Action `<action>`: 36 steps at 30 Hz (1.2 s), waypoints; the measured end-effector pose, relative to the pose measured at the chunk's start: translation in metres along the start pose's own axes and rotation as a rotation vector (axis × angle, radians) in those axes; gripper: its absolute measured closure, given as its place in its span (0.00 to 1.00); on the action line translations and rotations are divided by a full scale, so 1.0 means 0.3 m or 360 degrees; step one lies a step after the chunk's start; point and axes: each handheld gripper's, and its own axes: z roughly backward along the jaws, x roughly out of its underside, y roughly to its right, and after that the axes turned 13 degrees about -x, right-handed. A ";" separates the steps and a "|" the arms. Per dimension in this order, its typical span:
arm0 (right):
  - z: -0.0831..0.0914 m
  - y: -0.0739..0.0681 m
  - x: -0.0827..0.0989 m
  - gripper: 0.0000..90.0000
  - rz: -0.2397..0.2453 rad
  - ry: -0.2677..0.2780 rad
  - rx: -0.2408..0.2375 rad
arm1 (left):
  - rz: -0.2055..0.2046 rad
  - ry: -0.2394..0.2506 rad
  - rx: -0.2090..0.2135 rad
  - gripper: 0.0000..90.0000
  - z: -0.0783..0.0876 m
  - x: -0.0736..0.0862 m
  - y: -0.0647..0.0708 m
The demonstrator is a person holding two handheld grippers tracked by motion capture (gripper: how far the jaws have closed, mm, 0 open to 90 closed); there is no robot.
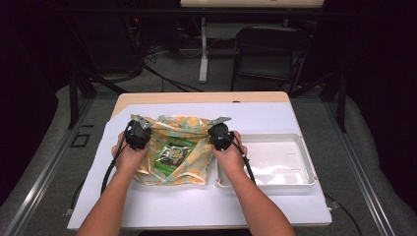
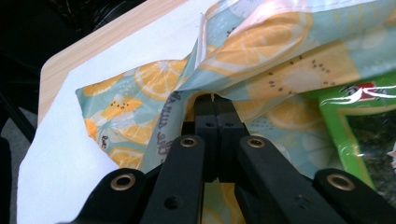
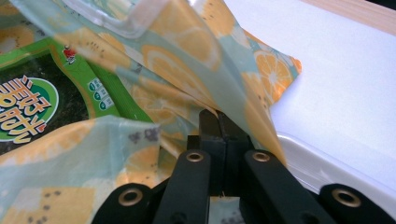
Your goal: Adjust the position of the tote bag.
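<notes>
A clear plastic bag printed with orange slices [image 1: 183,129] lies on the white sheet, holding a green snack packet [image 1: 173,155]. My left gripper [image 1: 139,132] is shut on the bag's left edge. In the left gripper view its jaws [image 2: 215,99] pinch a fold of the bag [image 2: 275,56], and the green packet [image 2: 359,126] shows through at right. My right gripper [image 1: 217,132] is shut on the bag's right edge. In the right gripper view its jaws [image 3: 218,116] clamp the bag's film [image 3: 187,70], with the green packet [image 3: 42,102] at left.
A white plastic tray [image 1: 300,181] sits right of the bag, touching the right hand; its rim [image 3: 336,172] lies beside the right jaws. The white sheet [image 1: 196,201] covers a wooden table [image 1: 196,97]. A dark chair [image 1: 268,49] stands beyond the table.
</notes>
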 end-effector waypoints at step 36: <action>-0.071 -0.021 -0.026 1.00 0.0021 -0.0127 0.0015 | 0.0126 -0.0241 0.0085 1.00 -0.093 0.074 -0.022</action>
